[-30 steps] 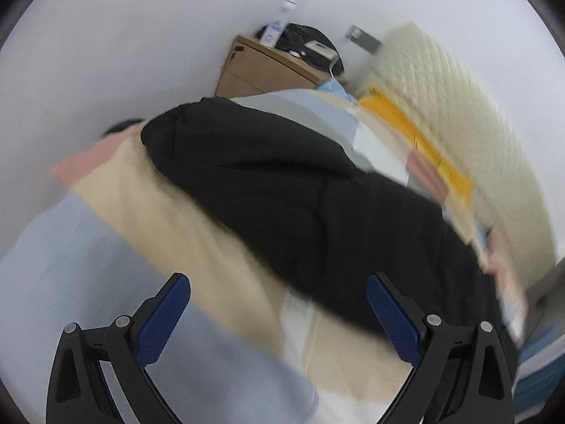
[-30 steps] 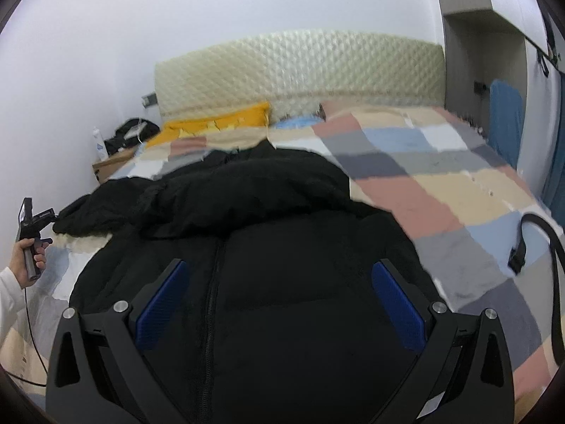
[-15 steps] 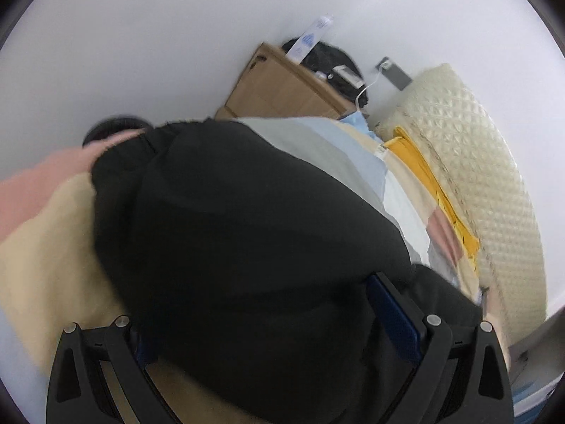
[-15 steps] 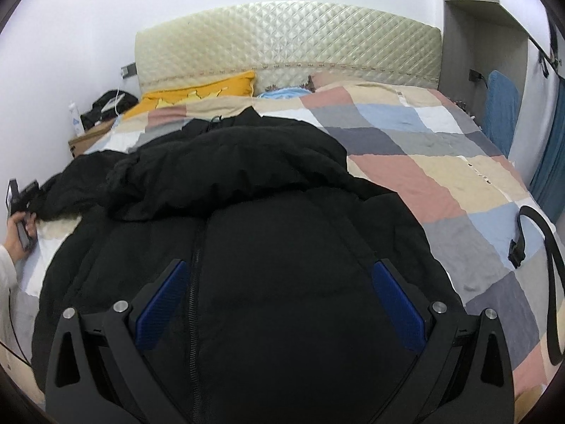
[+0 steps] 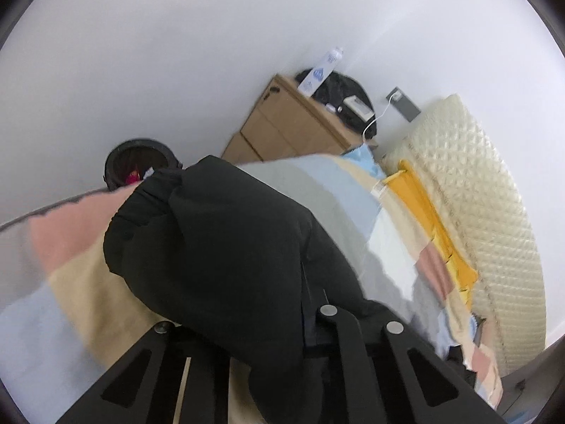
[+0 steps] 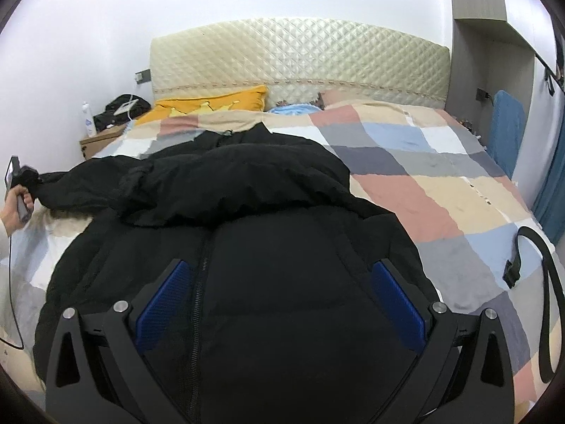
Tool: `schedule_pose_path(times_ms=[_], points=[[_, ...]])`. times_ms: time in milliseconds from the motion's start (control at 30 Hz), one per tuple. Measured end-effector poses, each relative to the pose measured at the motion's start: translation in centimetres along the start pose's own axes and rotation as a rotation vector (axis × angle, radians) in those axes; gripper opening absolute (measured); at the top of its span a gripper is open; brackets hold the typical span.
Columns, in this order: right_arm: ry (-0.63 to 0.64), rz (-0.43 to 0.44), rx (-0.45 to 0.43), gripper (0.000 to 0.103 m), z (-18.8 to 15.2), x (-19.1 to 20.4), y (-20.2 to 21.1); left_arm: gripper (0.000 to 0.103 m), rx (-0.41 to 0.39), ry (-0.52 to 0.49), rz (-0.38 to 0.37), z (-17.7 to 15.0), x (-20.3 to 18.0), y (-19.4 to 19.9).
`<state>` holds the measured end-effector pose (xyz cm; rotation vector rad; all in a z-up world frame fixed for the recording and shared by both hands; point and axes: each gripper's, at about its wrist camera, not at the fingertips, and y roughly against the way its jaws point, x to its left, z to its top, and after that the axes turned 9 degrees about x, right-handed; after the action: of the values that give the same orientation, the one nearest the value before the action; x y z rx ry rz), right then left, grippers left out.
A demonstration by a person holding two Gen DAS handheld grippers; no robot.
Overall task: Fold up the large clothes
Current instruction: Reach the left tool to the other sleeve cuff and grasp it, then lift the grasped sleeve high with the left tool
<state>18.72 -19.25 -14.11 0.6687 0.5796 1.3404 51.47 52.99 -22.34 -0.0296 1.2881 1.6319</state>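
A large black puffer jacket (image 6: 254, 219) lies front up on the checked bedspread (image 6: 441, 190), zip (image 6: 201, 282) running toward me. My right gripper (image 6: 279, 300) is open and hovers over the jacket's lower front. My left gripper (image 5: 247, 318) is shut on the jacket's left sleeve (image 5: 212, 240); the black fabric covers its pads. In the right wrist view the left gripper (image 6: 21, 183) holds the sleeve end at the bed's left edge, with the sleeve stretched out sideways.
A quilted cream headboard (image 6: 300, 56) and a yellow pillow (image 6: 212, 102) are at the far end. A wooden nightstand (image 5: 293, 123) with a bottle and a black bag stands by the wall. A black bin (image 5: 137, 166) is on the floor. A black strap (image 6: 540, 265) lies at right.
My left gripper moved onto the sleeve and closed on it; its blue pads are now hidden in the fabric. The sleeve is pulled out to the left. The right gripper stays open.
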Motion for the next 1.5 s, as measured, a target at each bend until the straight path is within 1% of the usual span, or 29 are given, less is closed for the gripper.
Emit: schedule_pose_path(times_ms=[67,133,267,333,433,500,633,700,800,867,967,1033,1100,1167,1300,1500], points=[[0.003,0.007,-0.004,0.103,0.0,0.0,0.3,0.013,-0.018,-0.020,0.002,0.6,-1.5,2.2],[0.001,0.005,-0.019,0.103,0.0,-0.4,0.9,0.013,-0.036,-0.063,0.014,0.9,-3.3,4.7],[-0.004,0.008,-0.071,0.103,0.0,-1.3,2.7,0.013,-0.034,-0.153,0.035,1.0,-6.9,9.1],[-0.002,0.021,-0.097,0.103,0.0,-1.9,3.7,0.013,-0.039,-0.176,0.040,0.7,-8.3,11.1],[0.028,0.051,-0.079,0.103,-0.1,-2.5,4.2,0.013,-0.042,-0.207,0.040,0.3,-10.6,14.0],[0.024,0.062,-0.073,0.103,-0.4,-3.1,4.4,0.013,-0.046,-0.254,0.046,-0.3,-12.4,15.9],[0.016,0.106,-0.093,0.103,-0.8,-4.3,5.5,0.013,-0.072,-0.311,0.048,-1.6,-15.8,18.9],[0.035,0.116,-0.115,0.103,-1.0,-4.6,6.1,0.013,-0.087,-0.335,0.046,-2.5,-17.7,20.2],[0.050,0.122,-0.125,0.103,-1.2,-5.2,6.3,0.013,-0.108,-0.374,0.037,-4.0,-20.9,22.3],[0.046,0.141,-0.126,0.103,-1.5,-5.7,6.2,0.013,-0.113,-0.411,0.028,-4.8,-22.9,23.3],[0.019,0.144,-0.124,0.103,-1.9,-6.6,6.1,0.013,-0.125,-0.473,0.030,-6.4,-25.7,24.8],[0.012,0.165,-0.134,0.103,-2.0,-7.0,6.3,0.013,-0.135,-0.502,0.034,-7.4,-27.4,25.6],[0.020,0.162,-0.152,0.103,-2.3,-7.2,6.6,0.013,-0.143,-0.519,0.025,-8.4,-29.0,26.3],[0.027,0.159,-0.159,0.103,-2.6,-7.5,6.7,0.013,-0.159,-0.539,0.006,-9.8,-30.9,27.0],[0.021,0.187,-0.185,0.103,-3.3,-8.3,7.4,0.013,-0.179,-0.597,-0.019,-13.0,-34.8,27.9],[0.012,0.209,-0.193,0.103,-3.8,-9.3,7.8,0.013,-0.190,-0.714,-0.026,-18.4,-41.3,28.4]])
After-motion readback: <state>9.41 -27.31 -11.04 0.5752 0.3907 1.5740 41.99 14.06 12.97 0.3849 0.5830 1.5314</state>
